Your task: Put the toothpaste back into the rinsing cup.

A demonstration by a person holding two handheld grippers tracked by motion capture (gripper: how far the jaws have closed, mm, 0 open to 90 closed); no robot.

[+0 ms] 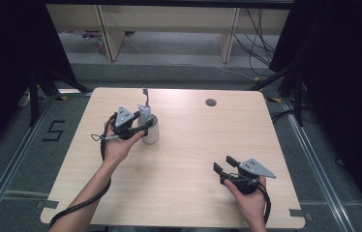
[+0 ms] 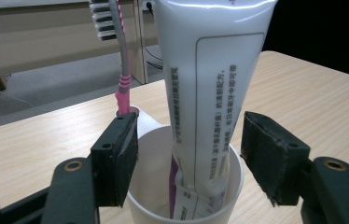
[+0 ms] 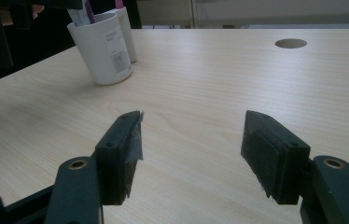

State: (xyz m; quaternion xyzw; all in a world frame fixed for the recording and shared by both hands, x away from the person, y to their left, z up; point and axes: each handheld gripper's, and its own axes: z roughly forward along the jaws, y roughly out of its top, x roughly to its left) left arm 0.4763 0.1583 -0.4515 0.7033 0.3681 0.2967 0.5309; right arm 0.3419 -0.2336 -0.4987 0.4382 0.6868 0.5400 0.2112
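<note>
Pale wood-grain table (image 1: 179, 159) stands on a grey floor, with a round cable hole (image 1: 211, 102) near its far edge and dark curtains to either side.

Left gripper (image 1: 143, 126) is held over the left half of the table at a white cup (image 1: 151, 130). In the left gripper view its jaws stand wide apart, one on each side of the cup's rim. A white toothpaste tube (image 2: 205, 93) stands upright in the cup, cap end down, and rises between the jaws. Neither pad touches the tube; clear gaps show on both sides. The grip is therefore released, with nothing held.

A toothbrush (image 2: 121, 70) with a grey and pink handle stands just behind the cup, bristles uppermost. Whether it sits in a second holder behind the cup cannot be settled from the left gripper view; the right gripper view shows a second white vessel (image 3: 127, 32) touching or just behind the cup.

Right gripper (image 1: 226, 164) is held near the right front of the table, well apart from the cup. Its jaws are wide open over bare wood, and nothing lies between them.
</note>
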